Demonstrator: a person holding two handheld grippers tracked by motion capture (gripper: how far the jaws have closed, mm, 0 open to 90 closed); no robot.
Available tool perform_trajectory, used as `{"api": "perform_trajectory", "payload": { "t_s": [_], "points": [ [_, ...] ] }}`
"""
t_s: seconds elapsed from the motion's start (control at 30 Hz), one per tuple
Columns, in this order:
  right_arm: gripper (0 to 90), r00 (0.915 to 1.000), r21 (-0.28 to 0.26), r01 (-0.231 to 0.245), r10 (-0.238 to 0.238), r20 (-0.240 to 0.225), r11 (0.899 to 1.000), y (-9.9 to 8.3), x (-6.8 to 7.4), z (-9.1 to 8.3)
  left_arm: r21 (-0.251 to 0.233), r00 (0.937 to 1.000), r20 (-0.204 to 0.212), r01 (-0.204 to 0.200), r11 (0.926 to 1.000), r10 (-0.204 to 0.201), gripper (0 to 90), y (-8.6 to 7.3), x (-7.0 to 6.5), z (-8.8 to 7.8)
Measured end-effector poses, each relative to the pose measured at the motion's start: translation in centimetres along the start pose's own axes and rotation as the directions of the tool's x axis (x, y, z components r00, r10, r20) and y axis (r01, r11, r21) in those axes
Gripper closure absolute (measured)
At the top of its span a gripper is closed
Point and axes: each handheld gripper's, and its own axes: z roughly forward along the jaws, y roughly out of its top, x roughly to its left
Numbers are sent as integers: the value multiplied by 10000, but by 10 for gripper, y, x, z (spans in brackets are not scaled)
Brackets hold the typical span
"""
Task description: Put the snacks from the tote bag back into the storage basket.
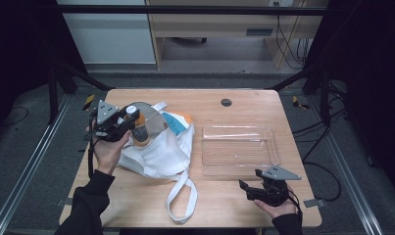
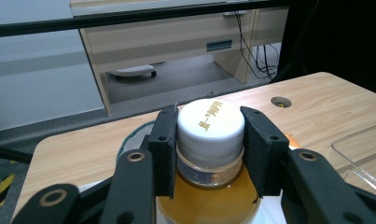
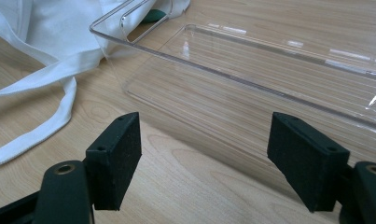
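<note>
Bottle (image 2: 210,154) with a white cap and amber contents sat pinched at its neck and cap between the jaws of my left hand-held gripper (image 2: 209,140); both black pads pressed against the cap's sides. In the high view I saw that left hand-held gripper (image 1: 117,123) holding the bottle (image 1: 137,128) upright above the white cloth bag (image 1: 158,149), over the left half of the wooden worktop (image 1: 219,205). The bag lay crumpled, its long strap trailing toward the near edge, and a blue-and-orange item showed at its mouth; what that item was I could not tell.

My right hand-held gripper (image 1: 249,190) rested low near the front right of the worktop, jaws spread with nothing between them. Its own view showed the two pads (image 3: 114,158) well apart, facing the near wall of the clear plastic tray (image 3: 251,88), with the bag's strap (image 3: 41,130) lying to one side. The tray (image 1: 239,164) stood on the worktop's right half, just beside the bag, apart from both grippers. A small round grommet (image 1: 226,102) marked the worktop's far edge.
</note>
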Motion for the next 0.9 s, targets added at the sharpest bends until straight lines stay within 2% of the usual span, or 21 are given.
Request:
{"api": "perform_trajectory", "payload": {
  "t_s": [0.13,0.3,0.5,0.67,0.9],
  "points": [
    [261,10000,-8,19,-19,-21,10000,0,0,0,-22,10000,-14,-88,10000,88,589,4,0,-6],
    [258,10000,21,5,-5,-32,10000,0,1,0,-98,10000,42,38,9999,-38,589,8,-3,-13],
    [253,10000,-1,41,-41,-56,10000,0,1,0,-184,9996,274,-26,9998,31,589,13,-11,-19],
    [249,10000,34,33,-32,-61,10000,0,1,0,-249,9978,663,62,9997,-45,589,17,-19,-22],
    [248,10000,60,69,-69,-44,10000,0,1,0,-434,9958,896,-153,9989,191,589,23,-33,-31]
  ]
}}
